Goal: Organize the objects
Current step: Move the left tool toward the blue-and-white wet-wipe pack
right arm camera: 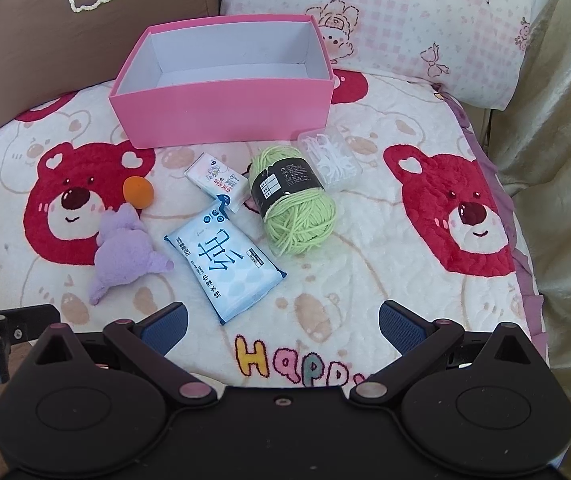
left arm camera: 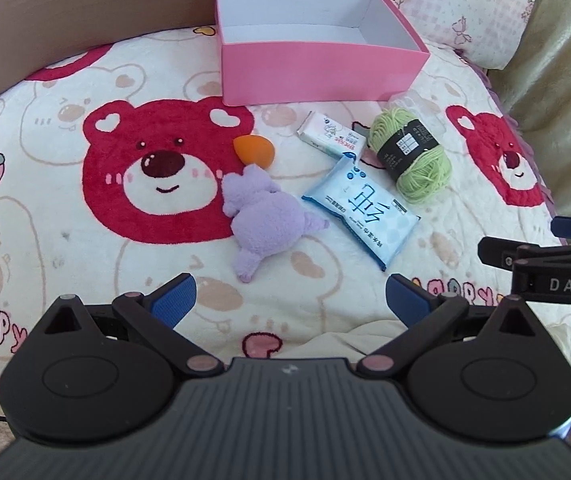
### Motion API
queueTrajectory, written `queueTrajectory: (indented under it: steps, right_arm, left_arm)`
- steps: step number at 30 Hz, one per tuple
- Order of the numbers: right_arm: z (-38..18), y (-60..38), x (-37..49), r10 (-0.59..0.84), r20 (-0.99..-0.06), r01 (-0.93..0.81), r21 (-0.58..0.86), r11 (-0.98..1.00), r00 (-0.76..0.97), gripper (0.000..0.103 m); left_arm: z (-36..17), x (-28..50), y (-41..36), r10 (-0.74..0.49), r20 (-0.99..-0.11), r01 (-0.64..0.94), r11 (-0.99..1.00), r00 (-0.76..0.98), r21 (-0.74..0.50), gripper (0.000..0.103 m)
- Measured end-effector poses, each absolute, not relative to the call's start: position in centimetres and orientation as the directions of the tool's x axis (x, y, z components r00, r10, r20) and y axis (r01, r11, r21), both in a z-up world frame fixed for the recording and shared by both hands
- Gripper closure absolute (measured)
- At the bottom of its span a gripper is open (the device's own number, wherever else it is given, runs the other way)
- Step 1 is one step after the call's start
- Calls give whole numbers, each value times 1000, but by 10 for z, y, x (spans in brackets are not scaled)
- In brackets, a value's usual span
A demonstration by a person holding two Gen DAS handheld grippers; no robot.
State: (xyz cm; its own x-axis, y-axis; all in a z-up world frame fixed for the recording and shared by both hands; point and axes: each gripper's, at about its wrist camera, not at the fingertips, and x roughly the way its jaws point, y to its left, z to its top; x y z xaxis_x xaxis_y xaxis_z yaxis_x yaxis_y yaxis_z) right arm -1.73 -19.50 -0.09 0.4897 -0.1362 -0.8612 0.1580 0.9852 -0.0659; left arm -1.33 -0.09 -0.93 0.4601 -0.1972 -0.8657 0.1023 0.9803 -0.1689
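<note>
Both grippers — left (left arm camera: 291, 300), right (right arm camera: 281, 326) — gape empty over bare blanket (right arm camera: 365, 264) beside wipes pack (right arm camera: 225, 264).

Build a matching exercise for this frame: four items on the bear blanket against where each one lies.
Things:
1. orange teardrop makeup sponge
2. clear plastic case of floss picks
3. blue and white wet-wipes pack
4. open pink cardboard box

Places:
A. farthest back, by the pillows, empty
B. touching the purple plush toy
C. nearest the open right gripper
D. behind the green yarn skein

Pairs: 1-B, 2-D, 3-C, 4-A
</note>
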Motion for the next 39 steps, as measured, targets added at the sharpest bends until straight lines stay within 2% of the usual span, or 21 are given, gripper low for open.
queueTrajectory:
  steps: [5, 16, 23, 27, 35, 39]
  right_arm:
    - [-1, -193, -17, -141, -861, 150, -76, 986, 489, 0]
    - [10, -178, -16, -132, -865, 39, -129, 991, 484, 0]
    - [19, -178, -15, -88, -866, -3, -103, 995, 493, 0]
    - [24, -180, -19, -61, -871, -25, -84, 996, 488, 0]
    - [32, -184, -20, -107, -870, -40, -144, 989, 481, 0]
    - [32, -185, -19, -83, -854, -61, -133, 989, 514, 1]
  left_arm:
    - [-13, -11, 7, -205, -865, 57, 978, 458, -202, 1]
    - [5, -7, 0, -187, -858, 171, 978, 478, -118, 0]
    - [5, -2, 2, -328, -880, 236, 937, 343, -257, 0]
    - [6, -2, -3, -363, -884, 270, 919, 296, -287, 1]
    - [20, 10, -8, -329, -904, 355, 908, 274, -223, 3]
    - [28, 22, -10, -296, -908, 390, 905, 295, -168, 3]
